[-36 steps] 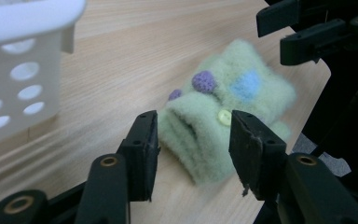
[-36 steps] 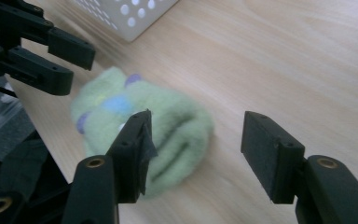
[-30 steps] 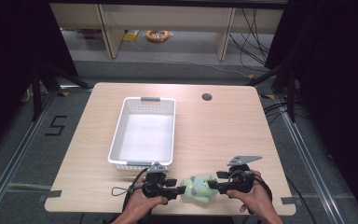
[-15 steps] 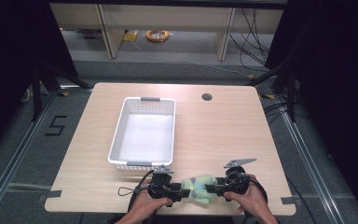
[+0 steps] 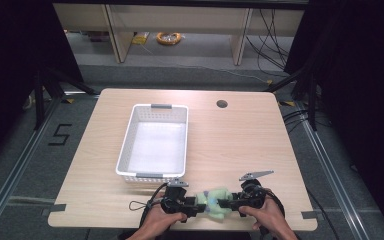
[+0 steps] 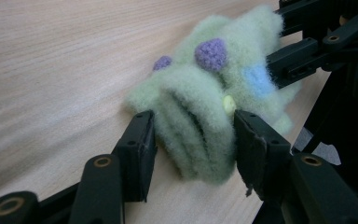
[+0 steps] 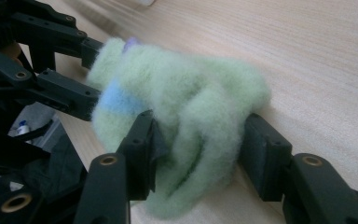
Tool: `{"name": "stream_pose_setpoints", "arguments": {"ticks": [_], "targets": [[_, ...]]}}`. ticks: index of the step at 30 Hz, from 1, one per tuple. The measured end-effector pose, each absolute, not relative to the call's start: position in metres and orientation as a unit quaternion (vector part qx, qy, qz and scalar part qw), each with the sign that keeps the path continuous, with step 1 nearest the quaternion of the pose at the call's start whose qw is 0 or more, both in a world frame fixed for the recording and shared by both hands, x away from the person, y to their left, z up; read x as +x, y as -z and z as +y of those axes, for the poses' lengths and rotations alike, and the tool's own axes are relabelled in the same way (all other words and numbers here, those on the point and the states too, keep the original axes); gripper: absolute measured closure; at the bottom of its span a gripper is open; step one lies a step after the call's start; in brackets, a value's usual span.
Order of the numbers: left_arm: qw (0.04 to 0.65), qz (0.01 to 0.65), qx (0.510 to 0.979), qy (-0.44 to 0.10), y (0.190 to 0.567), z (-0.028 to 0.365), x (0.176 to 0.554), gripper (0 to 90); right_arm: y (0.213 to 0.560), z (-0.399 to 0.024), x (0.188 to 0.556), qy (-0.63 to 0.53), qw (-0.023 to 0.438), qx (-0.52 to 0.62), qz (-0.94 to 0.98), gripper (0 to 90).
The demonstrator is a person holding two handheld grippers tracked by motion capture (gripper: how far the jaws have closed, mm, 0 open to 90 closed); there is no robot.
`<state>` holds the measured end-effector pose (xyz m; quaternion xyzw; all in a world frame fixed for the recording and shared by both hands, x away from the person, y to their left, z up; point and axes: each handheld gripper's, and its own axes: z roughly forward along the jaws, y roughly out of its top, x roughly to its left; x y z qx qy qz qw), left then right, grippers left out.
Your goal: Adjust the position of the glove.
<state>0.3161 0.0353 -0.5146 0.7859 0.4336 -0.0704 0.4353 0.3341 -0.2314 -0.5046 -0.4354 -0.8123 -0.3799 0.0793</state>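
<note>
Fingers (image 6: 137, 149) of the left gripper (image 5: 194, 206) squeeze one end of the fuzzy green glove (image 5: 216, 201). Jaws of the right gripper (image 5: 226, 204) have just been closing and now pinch its other end. It lies on the table (image 5: 240, 145) near the front edge, close to a white basket (image 5: 152, 142).

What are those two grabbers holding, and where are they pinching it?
A fuzzy green glove lying on the table. The left hand-held gripper pinches one end of it; the right hand-held gripper, jaws just closing, pinches the other end.
</note>
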Motion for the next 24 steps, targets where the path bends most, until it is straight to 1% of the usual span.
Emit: {"name": "stream_pose_setpoints", "arguments": {"ticks": [1,2,3,4,5,6,7,10,12,13,15,17,19,24], "targets": [[0.436,0.431,0.787,0.074,0.515,0.0355,0.3169,49.6,0.5053,-0.2317,0.3347,0.381,0.079,-0.436,-0.811,52.6],[0.439,0.433,0.784,0.079,0.5158,0.0354,0.3177,52.3,0.5055,-0.233,0.3352,0.384,0.091,-0.437,-0.808,53.9],[0.439,0.433,0.784,0.079,0.5158,0.0354,0.3177,54.2,0.5055,-0.233,0.3352,0.384,0.091,-0.437,-0.808,53.9],[0.44,0.433,0.783,0.082,0.5164,0.036,0.3182,54.2,0.5063,-0.2337,0.3359,0.386,0.088,-0.434,-0.809,54.8],[0.444,0.437,0.778,0.083,0.5167,0.036,0.3182,56.8,0.5069,-0.2342,0.3363,0.388,0.086,-0.434,-0.808,56.0],[0.447,0.437,0.776,0.086,0.5166,0.0365,0.3185,62.3,0.5062,-0.2351,0.3364,0.392,0.093,-0.431,-0.808,58.4],[0.45,0.434,0.776,0.084,0.5164,0.0366,0.3187,64.8,0.5059,-0.2354,0.3362,0.391,0.09,-0.43,-0.809,59.8],[0.454,0.43,0.777,0.074,0.5154,0.0363,0.3174,69.4,0.5056,-0.236,0.336,0.398,0.093,-0.418,-0.811,63.9],[0.455,0.426,0.778,0.075,0.5152,0.0363,0.3173,70.2,0.5054,-0.2358,0.3359,0.399,0.09,-0.416,-0.812,65.0],[0.454,0.426,0.779,0.07,0.5146,0.0364,0.3168,71.1,0.504,-0.2356,0.3346,0.394,0.079,-0.42,-0.814,66.0],[0.455,0.422,0.781,0.07,0.5138,0.0365,0.3165,72.9,0.5037,-0.2357,0.3343,0.401,0.082,-0.41,-0.815,68.3],[0.454,0.419,0.783,0.068,0.5133,0.037,0.3162,73.4,0.5028,-0.236,0.3333,0.4,0.073,-0.414,-0.815,69.8],[0.454,0.416,0.785,0.072,0.5123,0.0375,0.3159,73.7,0.5026,-0.236,0.3334,0.405,0.079,-0.405,-0.816,70.7],[0.457,0.418,0.782,0.075,0.5109,0.0402,0.3159,73.9,0.4995,-0.2341,0.3307,0.404,0.069,-0.408,-0.816,72.0]]}}
